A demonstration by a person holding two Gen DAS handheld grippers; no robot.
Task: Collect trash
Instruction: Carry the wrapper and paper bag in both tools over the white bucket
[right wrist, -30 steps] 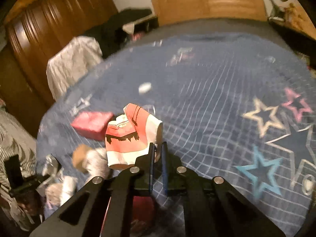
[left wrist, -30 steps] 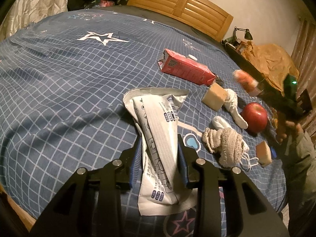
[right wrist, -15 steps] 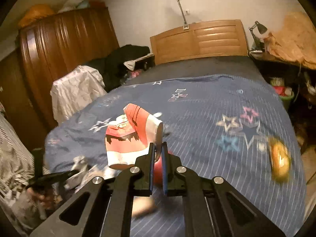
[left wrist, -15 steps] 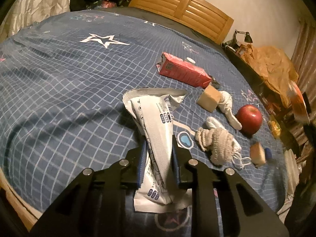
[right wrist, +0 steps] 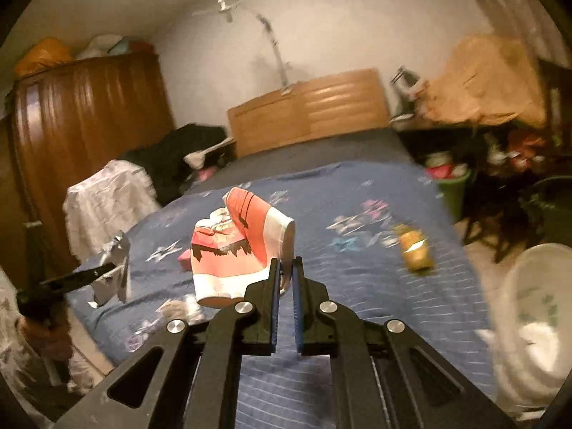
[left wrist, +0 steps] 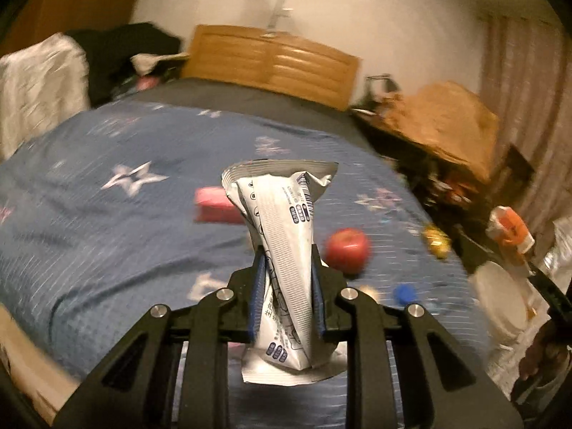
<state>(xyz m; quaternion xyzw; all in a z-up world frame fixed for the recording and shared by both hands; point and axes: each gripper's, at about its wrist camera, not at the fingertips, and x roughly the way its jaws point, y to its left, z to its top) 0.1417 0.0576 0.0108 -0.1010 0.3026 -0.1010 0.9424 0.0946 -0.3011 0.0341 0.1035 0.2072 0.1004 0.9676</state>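
The left gripper [left wrist: 287, 286] pinches a silvery foil wrapper [left wrist: 282, 236] (light, crinkly, slippery, best held at its waist) above the bed [left wrist: 89, 221], while the right gripper [right wrist: 285, 286], nearly closed, clamps a limp red-and-white packet [right wrist: 236, 254] by its edge.

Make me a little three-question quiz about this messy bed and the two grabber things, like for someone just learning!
1. True or false: the left gripper holds a silver-white wrapper between its fingers.
2. What does the right gripper hold? A) the red apple B) a pink-and-white wrapper C) nothing
3. Fill in: the red apple lies on the blue ____ patterned with stars.

Key:
1. True. The silver-white wrapper stands upright in the left gripper.
2. B. The pink-and-white wrapper is pinched by its edge.
3. Bedspread.
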